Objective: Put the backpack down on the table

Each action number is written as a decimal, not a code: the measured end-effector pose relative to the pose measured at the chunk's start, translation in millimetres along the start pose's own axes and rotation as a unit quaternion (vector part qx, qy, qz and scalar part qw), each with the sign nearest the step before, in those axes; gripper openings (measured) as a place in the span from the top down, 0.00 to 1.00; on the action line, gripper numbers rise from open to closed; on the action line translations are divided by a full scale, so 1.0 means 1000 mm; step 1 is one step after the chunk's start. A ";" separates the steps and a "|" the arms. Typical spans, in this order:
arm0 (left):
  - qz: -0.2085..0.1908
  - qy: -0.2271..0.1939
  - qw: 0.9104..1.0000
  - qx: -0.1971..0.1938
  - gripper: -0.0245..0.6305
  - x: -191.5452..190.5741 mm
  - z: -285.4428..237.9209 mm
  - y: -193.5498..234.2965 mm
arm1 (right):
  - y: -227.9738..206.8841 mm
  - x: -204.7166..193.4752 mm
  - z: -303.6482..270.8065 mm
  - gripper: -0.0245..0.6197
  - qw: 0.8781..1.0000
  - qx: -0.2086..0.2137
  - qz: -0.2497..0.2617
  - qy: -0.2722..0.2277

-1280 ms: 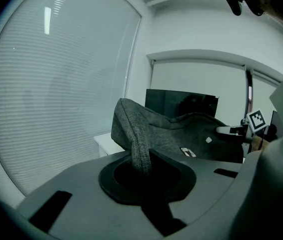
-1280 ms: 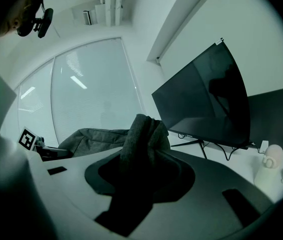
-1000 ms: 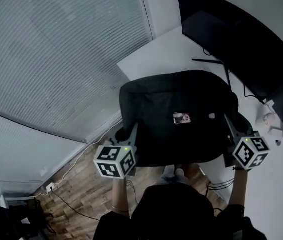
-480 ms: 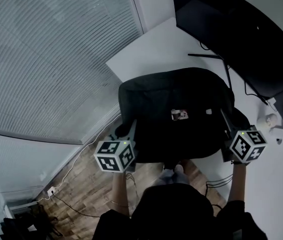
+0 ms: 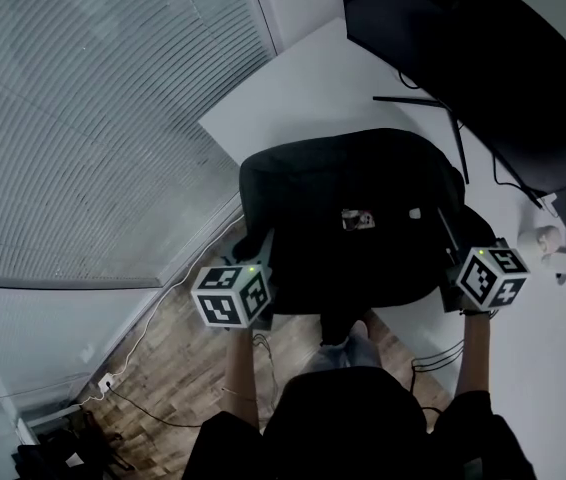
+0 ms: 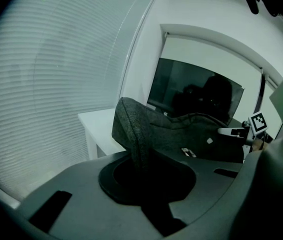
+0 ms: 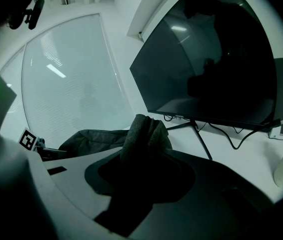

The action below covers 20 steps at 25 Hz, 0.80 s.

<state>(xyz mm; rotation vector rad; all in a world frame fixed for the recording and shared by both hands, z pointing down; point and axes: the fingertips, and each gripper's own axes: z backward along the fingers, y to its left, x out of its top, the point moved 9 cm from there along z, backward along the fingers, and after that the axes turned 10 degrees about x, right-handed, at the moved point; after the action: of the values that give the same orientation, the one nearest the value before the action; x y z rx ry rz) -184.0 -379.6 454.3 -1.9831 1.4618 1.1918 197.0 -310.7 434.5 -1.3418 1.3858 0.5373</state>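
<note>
Head view: a dark, soft backpack with a rounded outline hung flat between the two grippers, over the near corner of a smooth white table. Whether its underside touched the top could not be told. A small pale label sat on its upper face; its contents were hidden. The left gripper gripped its left edge and the right gripper its right edge. A glossy black monitor stood on the far side of the table. Ribbed grey blinds filled the left, above a wooden plank floor with a thin cable.

Left gripper view: the left gripper's jaws were nearly together, pinching a thin fold of the backpack's grey woven fabric. The bag stretched away toward the right gripper, with the table and monitor behind.

Right gripper view: the right gripper's jaws stood about half apart, clamped on a thick, rolled bunch of the backpack's felt-like fabric. Beyond lay the table, the monitor on a thin stand, and the blinds.
</note>
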 end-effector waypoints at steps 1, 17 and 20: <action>0.001 0.003 1.000 -0.001 0.90 0.000 -0.004 0.000 | -0.002 -0.001 -0.002 0.77 1.000 -0.001 -0.002 0.002; 0.001 0.038 0.999 -0.012 0.89 -0.003 -0.048 0.007 | -0.033 -0.018 -0.017 0.77 0.998 -0.022 -0.047 0.022; 0.001 0.044 0.999 -0.012 0.87 -0.002 -0.055 0.009 | -0.037 -0.019 -0.018 0.77 0.998 -0.028 -0.049 0.021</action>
<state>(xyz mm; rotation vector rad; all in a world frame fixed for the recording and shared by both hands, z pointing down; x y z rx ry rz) -170.4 -421.9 487.5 -2.0742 1.4994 1.1418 219.2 -328.6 469.6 -1.4649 1.3402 0.4878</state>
